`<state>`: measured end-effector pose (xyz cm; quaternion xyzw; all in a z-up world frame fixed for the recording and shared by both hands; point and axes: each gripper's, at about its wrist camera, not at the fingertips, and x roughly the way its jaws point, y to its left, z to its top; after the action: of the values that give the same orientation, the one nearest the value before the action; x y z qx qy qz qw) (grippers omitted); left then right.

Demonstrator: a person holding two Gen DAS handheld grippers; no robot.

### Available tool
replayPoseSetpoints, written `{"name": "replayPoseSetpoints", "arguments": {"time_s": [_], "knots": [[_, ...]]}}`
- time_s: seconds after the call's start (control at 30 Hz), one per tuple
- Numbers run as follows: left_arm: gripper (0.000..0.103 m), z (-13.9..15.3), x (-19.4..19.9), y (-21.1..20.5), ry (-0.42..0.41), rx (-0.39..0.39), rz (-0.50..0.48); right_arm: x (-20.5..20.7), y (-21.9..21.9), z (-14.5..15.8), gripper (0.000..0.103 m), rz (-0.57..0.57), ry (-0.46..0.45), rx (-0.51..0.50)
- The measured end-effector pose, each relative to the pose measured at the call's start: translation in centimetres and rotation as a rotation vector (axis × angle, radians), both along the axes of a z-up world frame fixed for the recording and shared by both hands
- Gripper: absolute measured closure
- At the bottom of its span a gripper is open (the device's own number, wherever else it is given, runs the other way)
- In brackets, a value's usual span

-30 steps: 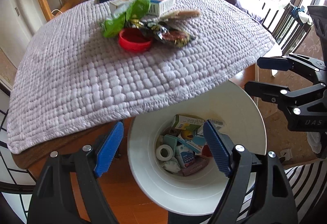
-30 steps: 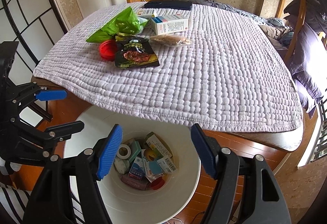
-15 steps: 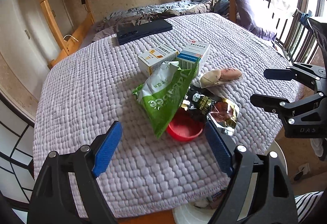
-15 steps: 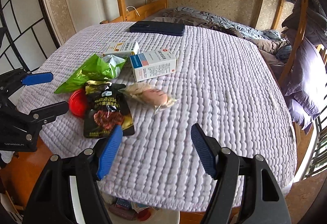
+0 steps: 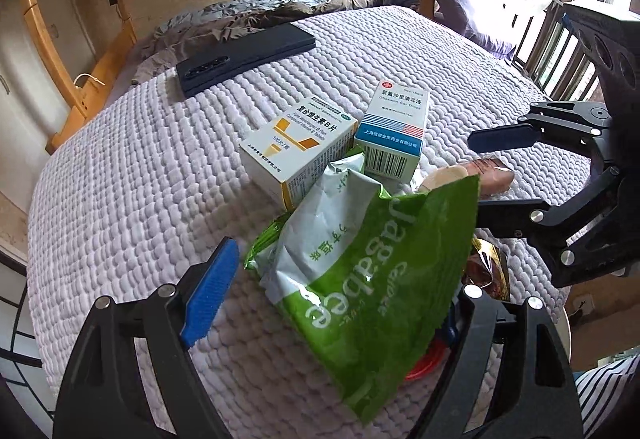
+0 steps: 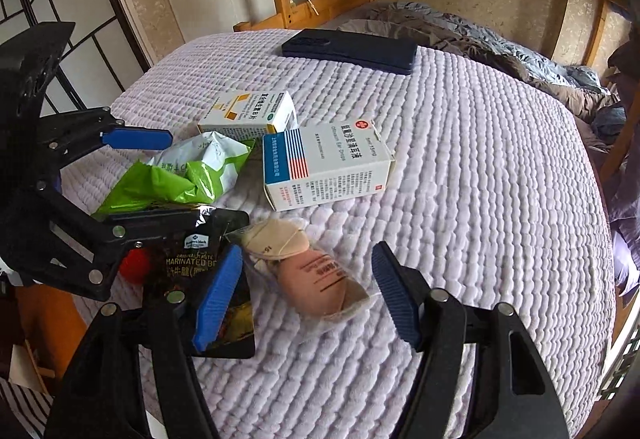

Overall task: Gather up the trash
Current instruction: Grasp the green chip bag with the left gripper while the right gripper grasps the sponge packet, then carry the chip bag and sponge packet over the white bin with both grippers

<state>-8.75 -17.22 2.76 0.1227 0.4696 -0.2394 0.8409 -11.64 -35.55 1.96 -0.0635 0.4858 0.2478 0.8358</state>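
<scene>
Both your grippers are wide open over the trash pile on the quilt.

Biggest first: the lilac quilted cover carries everything, with a dark phone lying far back. Your left gripper straddles the green snack bag, nothing pinched. Your right gripper brackets the clear-wrapped pink sausage, not touching it. The blue-striped medicine box and yellow-marked box sit just behind; the black marinated-beef pouch half covers a red lid.
</scene>
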Motion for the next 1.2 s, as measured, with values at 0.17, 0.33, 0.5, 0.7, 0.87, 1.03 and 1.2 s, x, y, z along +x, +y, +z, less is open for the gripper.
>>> {"name": "replayPoseSetpoints", "arguments": {"time_s": [0.17, 0.33, 0.5, 0.7, 0.87, 1.03, 1.2], "knots": [[0.039, -0.3, 0.9, 0.3, 0.043, -0.042, -0.017, 0.3, 0.5, -0.5, 0.056, 0.017, 0.018, -0.002], [0.046, -0.1, 0.7, 0.2, 0.041, -0.039, -0.044, -0.2, 0.6, -0.5, 0.062, 0.028, 0.014, -0.007], [0.048, 0.5, 0.0, 0.4, 0.018, -0.036, -0.04, -1.0, 0.5, -0.3, 0.063, 0.021, 0.001, -0.019], [0.048, 1.6, -1.3, 1.6, 0.003, -0.067, -0.003, -2.2, -0.3, 0.0, 0.043, -0.002, -0.03, -0.061], [0.048, 2.0, -2.0, 2.4, 0.005, -0.098, 0.033, -2.2, -0.5, -0.7, 0.058, -0.029, -0.021, -0.082], [0.048, 2.6, -2.9, 2.6, -0.008, -0.105, 0.053, -2.1, -1.3, -0.3, 0.065, -0.07, -0.026, -0.065], [0.048, 3.5, -4.6, 2.7, -0.017, -0.127, 0.074, -3.5, -2.2, 1.3, 0.065, -0.087, -0.051, -0.041]]}}
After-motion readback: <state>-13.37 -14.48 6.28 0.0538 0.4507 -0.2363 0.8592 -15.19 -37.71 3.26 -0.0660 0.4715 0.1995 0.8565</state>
